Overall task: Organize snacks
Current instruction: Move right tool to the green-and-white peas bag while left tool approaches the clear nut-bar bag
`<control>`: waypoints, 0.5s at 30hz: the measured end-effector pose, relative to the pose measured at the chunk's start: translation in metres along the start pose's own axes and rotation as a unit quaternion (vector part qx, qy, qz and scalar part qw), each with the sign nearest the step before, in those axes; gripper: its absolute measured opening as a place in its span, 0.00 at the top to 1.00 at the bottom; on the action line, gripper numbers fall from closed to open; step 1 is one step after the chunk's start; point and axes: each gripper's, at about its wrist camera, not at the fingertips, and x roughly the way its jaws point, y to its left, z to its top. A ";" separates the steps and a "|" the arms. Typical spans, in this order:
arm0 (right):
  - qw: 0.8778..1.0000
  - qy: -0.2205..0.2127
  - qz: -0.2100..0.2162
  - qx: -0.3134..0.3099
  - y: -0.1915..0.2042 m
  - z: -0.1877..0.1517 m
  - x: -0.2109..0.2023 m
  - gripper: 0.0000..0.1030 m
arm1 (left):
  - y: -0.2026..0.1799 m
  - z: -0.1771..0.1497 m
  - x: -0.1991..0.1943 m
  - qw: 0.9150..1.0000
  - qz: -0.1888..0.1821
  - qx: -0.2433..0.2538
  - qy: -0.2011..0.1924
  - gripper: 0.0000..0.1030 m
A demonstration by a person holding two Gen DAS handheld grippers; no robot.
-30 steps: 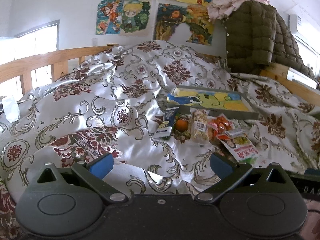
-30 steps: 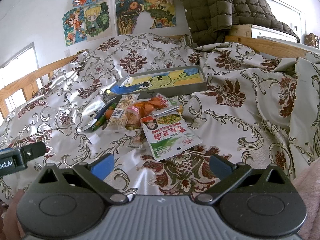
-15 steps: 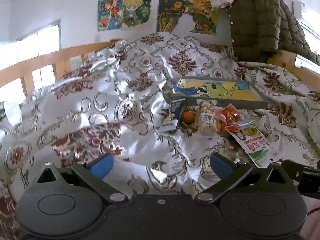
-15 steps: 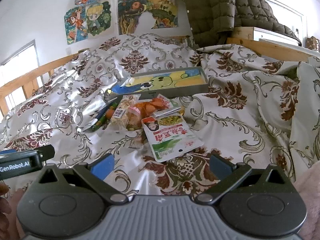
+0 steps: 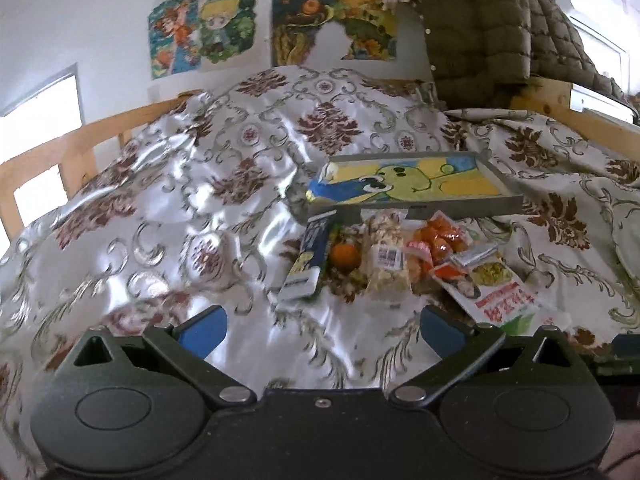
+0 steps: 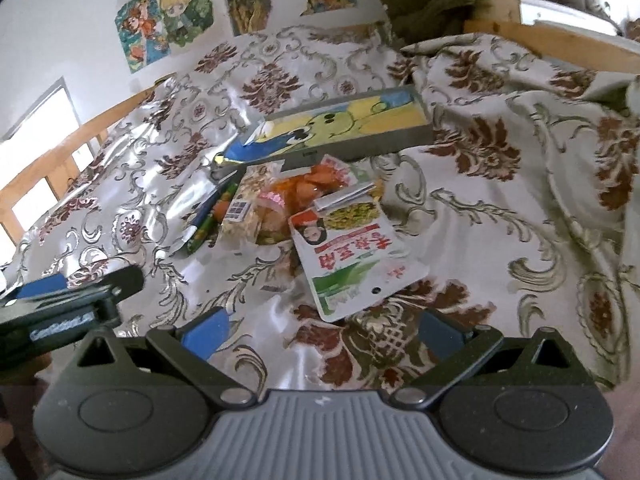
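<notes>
Snacks lie in a row on the patterned quilt in front of a grey tray [image 5: 504,202] [image 6: 400,140] with a yellow cartoon picture inside. From left: a blue box [image 5: 306,260] [image 6: 200,222], a small orange [image 5: 345,255], a clear bag of pale snacks [image 5: 388,258] [image 6: 240,216], a bag of orange pieces [image 5: 438,238] [image 6: 304,184], and a white-red-green pouch [image 5: 492,290] [image 6: 352,256]. My left gripper [image 5: 322,326] is open, short of the blue box. My right gripper [image 6: 322,330] is open, just below the pouch, with nothing between its fingers.
The quilt [image 5: 180,208] covers a bed with a wooden rail [image 5: 48,156] on the left and a wooden ledge [image 6: 552,36] at the back right. A dark padded jacket [image 5: 488,40] hangs behind. The left gripper's side [image 6: 68,304] shows low left in the right wrist view.
Both grippers have moved forward toward the snacks, which now look larger and nearer. The right gripper has tilted and come close to the white pouch. Both stay open.
</notes>
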 end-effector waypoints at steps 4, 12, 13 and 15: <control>1.000 0.011 0.016 -0.008 0.001 0.006 0.009 0.00 | -0.006 0.012 0.021 1.000 -0.009 0.001 0.005 0.01; 0.998 0.038 0.049 -0.027 -0.003 0.026 0.032 0.00 | -0.011 0.027 0.061 1.000 -0.013 -0.004 0.012 0.01; 0.997 0.042 0.049 -0.031 -0.004 0.029 0.037 0.00 | -0.011 0.028 0.066 1.000 -0.014 -0.005 0.014 0.01; 0.997 0.048 0.052 -0.044 -0.004 0.034 0.045 0.00 | -0.010 0.028 0.074 1.000 -0.014 -0.008 0.017 0.01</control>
